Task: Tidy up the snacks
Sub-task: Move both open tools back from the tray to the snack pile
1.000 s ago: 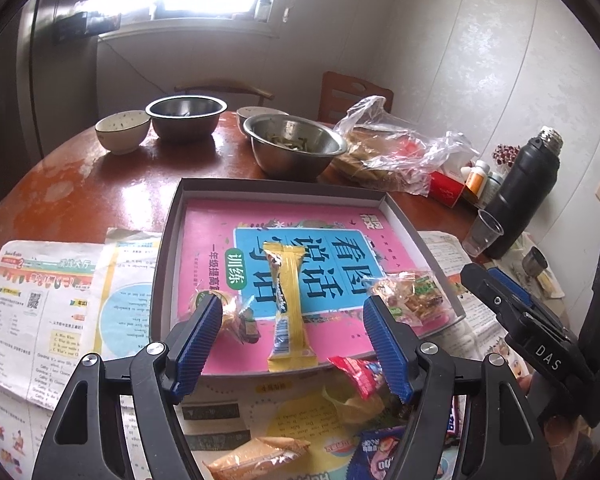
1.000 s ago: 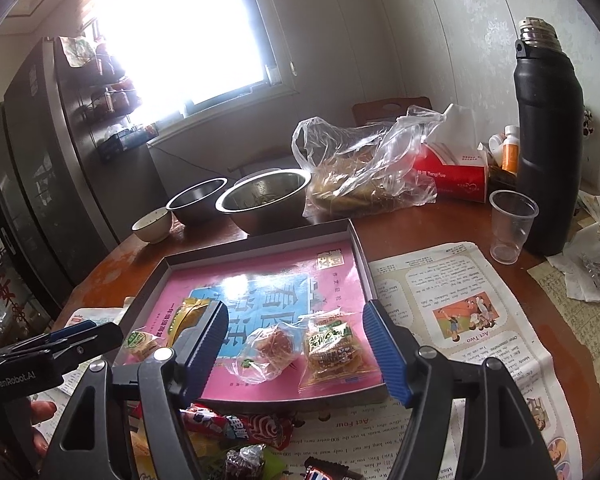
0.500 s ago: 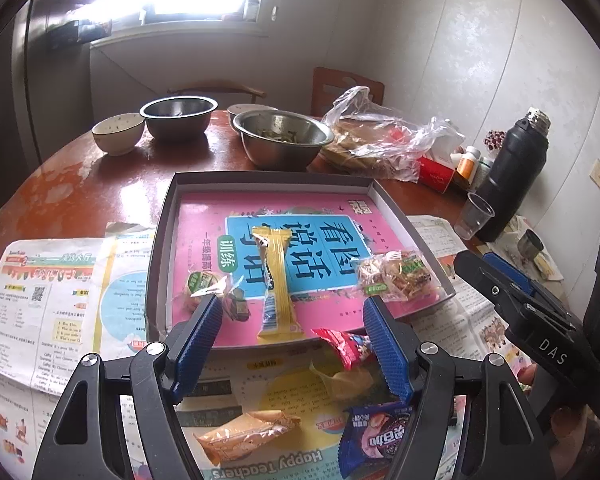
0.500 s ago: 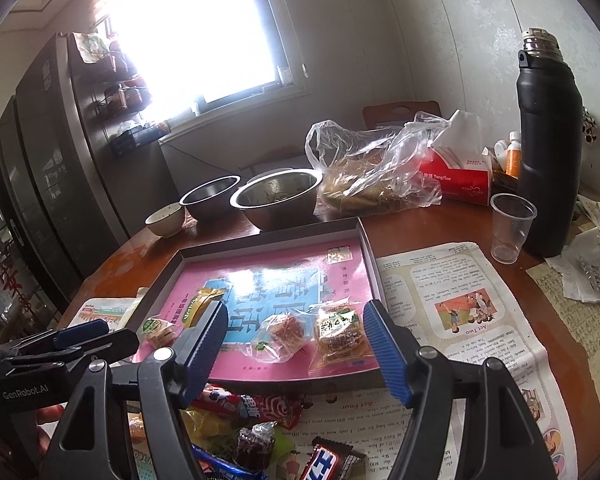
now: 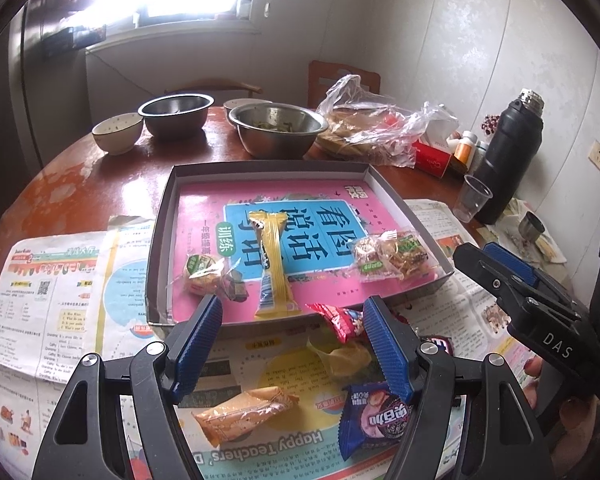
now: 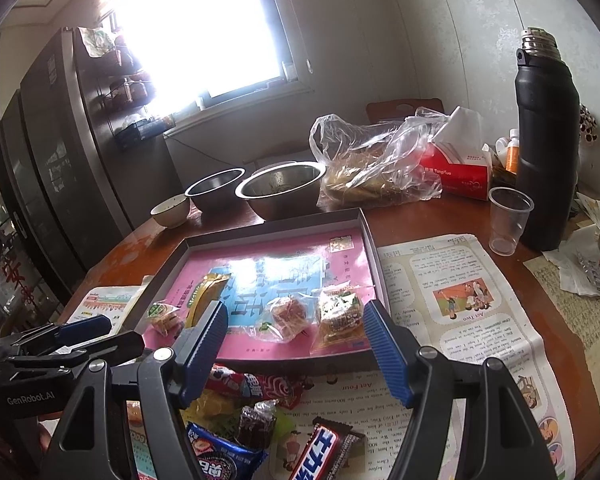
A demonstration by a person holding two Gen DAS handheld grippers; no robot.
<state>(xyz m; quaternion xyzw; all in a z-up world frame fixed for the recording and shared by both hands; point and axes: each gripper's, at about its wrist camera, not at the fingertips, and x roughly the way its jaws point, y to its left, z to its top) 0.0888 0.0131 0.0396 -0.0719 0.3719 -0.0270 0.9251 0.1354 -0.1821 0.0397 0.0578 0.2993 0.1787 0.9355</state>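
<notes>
Both tools are held above the loose snacks on the newspaper at the near edge of the bench, in front of the tray (image 5: pixel 162 216). The left tool (image 5: pixel 296 344) is spread wide with nothing between its pads, and so is the right tool (image 6: pixel 294 346).

Risks, as judged: the loose wrappers lie crowded and partly overlapped, so two could be pinched at once, or a neighbour could be dragged off the paper. The glossy film could slip from the pads. The tray's near wall could be clipped on the way in and the tray shoved.

Counted in the tray: one yellow bar (image 5: pixel 272 258), two small packets at its left, two clear packets at its right. Outside it, at least six wrapped snacks can be made out, among them a blue packet (image 5: pixel 374 416) and a Snickers bar (image 6: pixel 324 454). Two steel bowls and one plastic cup (image 6: pixel 508 220) are seen behind.
</notes>
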